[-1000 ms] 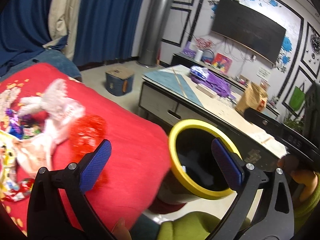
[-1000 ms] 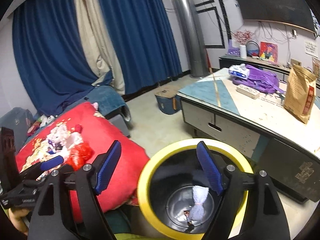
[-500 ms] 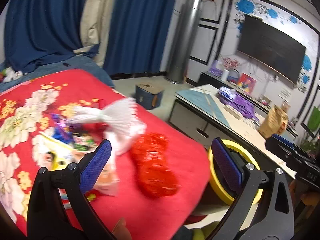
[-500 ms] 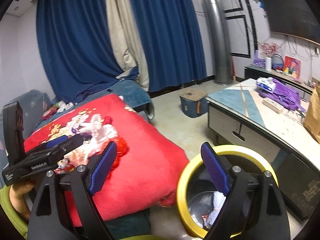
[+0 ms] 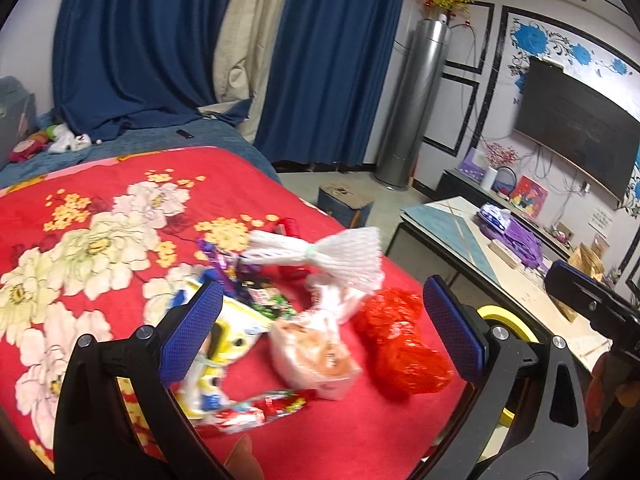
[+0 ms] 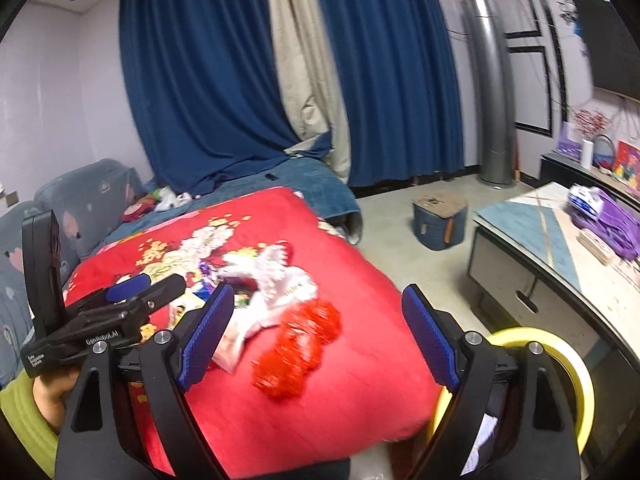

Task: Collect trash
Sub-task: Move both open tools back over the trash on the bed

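Observation:
A pile of trash lies on the red flowered blanket (image 5: 100, 200): a white foam net (image 5: 320, 256), a crumpled red wrapper (image 5: 400, 344), a clear bag of bread (image 5: 316, 352), a yellow and white packet (image 5: 224, 344) and a shiny candy wrapper (image 5: 260, 404). My left gripper (image 5: 322, 300) hovers over the pile, open, with nothing between its pads. My right gripper (image 6: 318, 300) is open too, above the red wrapper (image 6: 300, 348) and the blanket's near edge. The yellow-rimmed bin (image 6: 560, 360) stands on the floor at lower right, half hidden behind the right finger. The left gripper (image 6: 156, 284) shows at the left.
A low table (image 6: 560, 240) with a purple bag (image 6: 612, 224) runs along the right. A small blue stool (image 6: 440, 220) stands on the floor beyond the blanket. Blue curtains (image 6: 224, 80) hang behind, and a grey sofa (image 6: 88, 196) is at far left.
Both views have swung left, away from the bin and onto the blanket. The bin has slid from the middle to the lower right edge, and the trash pile now sits between the left fingers.

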### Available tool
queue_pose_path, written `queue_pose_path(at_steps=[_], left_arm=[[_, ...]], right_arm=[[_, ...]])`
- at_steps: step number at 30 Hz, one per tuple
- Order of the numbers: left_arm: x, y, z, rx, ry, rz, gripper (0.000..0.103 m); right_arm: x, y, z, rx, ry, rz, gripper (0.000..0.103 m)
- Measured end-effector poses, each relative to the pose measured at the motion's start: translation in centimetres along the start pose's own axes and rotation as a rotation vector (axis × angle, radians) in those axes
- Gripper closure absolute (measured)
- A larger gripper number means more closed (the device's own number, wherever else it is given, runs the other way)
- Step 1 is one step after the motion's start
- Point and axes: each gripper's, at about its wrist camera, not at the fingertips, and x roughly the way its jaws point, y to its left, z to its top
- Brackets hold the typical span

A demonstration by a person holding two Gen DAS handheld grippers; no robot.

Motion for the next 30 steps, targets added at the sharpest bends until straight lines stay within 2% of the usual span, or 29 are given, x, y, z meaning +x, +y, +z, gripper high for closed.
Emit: queue_pose_path(at_steps=[11,16,23,30], left_arm=[[-0.3,5.0,-0.3,-0.057,0.025,0.087,0.011],[0.0,6.8,-0.8,-0.072,0.056,0.114,0.011],[1.1,8.4,-2.0,-0.086,0.108,0.122,0.011],[2.4,9.3,-2.9,-0.112,0.164,0.092,0.011]], right_arm=[[5.8,3.6,1.8,-0.052,0.073,0.079,0.020],[8.8,4.2,2.0,-0.064,0.128,0.074,0.020],[12.0,4.5,2.1,-0.060,0.176,0.064,0.020],[14.0,4.7,2.3,-0.067,0.196,0.055,0.020]])
